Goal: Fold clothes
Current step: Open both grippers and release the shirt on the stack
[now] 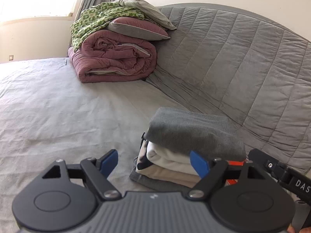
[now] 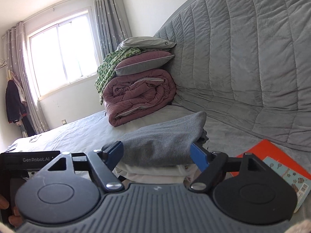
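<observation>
Your bed point(image 1: 48, 101) fills most of both views, with a pale sheet and a grey quilted headboard point(image 1: 243, 58) along one side. Against the headboard, near the window point(image 2: 60, 54), lies a rolled dark-red duvet point(image 1: 116, 58) with a pillow point(image 1: 138, 29) and a green patterned blanket point(image 1: 93, 19) on top of it.

The pile of folded clothes point(image 1: 175, 155) sits on the bed close to the headboard, just in front of both tools. A grey folded garment point(image 1: 194, 132) is the top layer, and white and beige pieces lie under it. An orange book point(image 2: 272, 159) lies on the bed just beside the pile.

Your left hand-held gripper point(image 1: 155, 162) has its jaws wide apart and holds nothing; the pile is near its right finger. Your right hand-held gripper point(image 2: 157, 155) is also spread wide. The grey garment lies between its blue fingers point(image 2: 200, 157), but they do not press on it.
</observation>
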### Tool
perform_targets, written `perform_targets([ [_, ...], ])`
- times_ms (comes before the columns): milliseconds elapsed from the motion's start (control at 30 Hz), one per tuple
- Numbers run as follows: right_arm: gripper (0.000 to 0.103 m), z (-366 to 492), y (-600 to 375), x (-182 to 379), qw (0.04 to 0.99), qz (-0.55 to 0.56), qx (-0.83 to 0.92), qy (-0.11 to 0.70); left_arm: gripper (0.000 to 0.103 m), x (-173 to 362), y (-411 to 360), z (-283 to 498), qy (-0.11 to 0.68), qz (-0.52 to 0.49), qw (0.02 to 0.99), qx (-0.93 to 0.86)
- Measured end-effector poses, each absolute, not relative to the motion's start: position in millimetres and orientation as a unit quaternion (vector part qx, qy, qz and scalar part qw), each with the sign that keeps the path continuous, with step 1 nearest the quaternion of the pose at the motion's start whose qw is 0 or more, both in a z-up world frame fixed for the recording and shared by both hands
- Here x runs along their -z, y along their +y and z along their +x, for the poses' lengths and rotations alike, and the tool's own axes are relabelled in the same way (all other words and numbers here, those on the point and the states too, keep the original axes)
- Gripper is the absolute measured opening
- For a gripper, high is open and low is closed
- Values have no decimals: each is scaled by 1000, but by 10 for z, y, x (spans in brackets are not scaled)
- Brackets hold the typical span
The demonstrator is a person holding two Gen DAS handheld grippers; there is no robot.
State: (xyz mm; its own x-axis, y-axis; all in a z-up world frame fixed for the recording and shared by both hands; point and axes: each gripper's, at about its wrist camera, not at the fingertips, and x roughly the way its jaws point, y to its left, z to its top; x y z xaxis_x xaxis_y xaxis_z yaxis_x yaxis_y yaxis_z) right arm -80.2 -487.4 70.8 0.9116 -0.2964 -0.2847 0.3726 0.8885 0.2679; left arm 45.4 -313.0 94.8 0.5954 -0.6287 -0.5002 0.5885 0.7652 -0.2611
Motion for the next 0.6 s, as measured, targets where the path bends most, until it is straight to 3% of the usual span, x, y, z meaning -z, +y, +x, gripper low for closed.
perform_targets([
  [200, 103, -934, -4649, -639, 953, 174, 197, 154, 102, -948, -3016, 126, 334, 11, 898, 287],
  [400, 103, -905, -4476, -589, 943, 133, 205, 225, 102, -793, -2938, -50, 355, 30, 904, 237],
  [600, 103, -950, -4455, -389, 921, 187, 214, 266, 102, -637, -2992, -144, 374, 54, 900, 218],
])
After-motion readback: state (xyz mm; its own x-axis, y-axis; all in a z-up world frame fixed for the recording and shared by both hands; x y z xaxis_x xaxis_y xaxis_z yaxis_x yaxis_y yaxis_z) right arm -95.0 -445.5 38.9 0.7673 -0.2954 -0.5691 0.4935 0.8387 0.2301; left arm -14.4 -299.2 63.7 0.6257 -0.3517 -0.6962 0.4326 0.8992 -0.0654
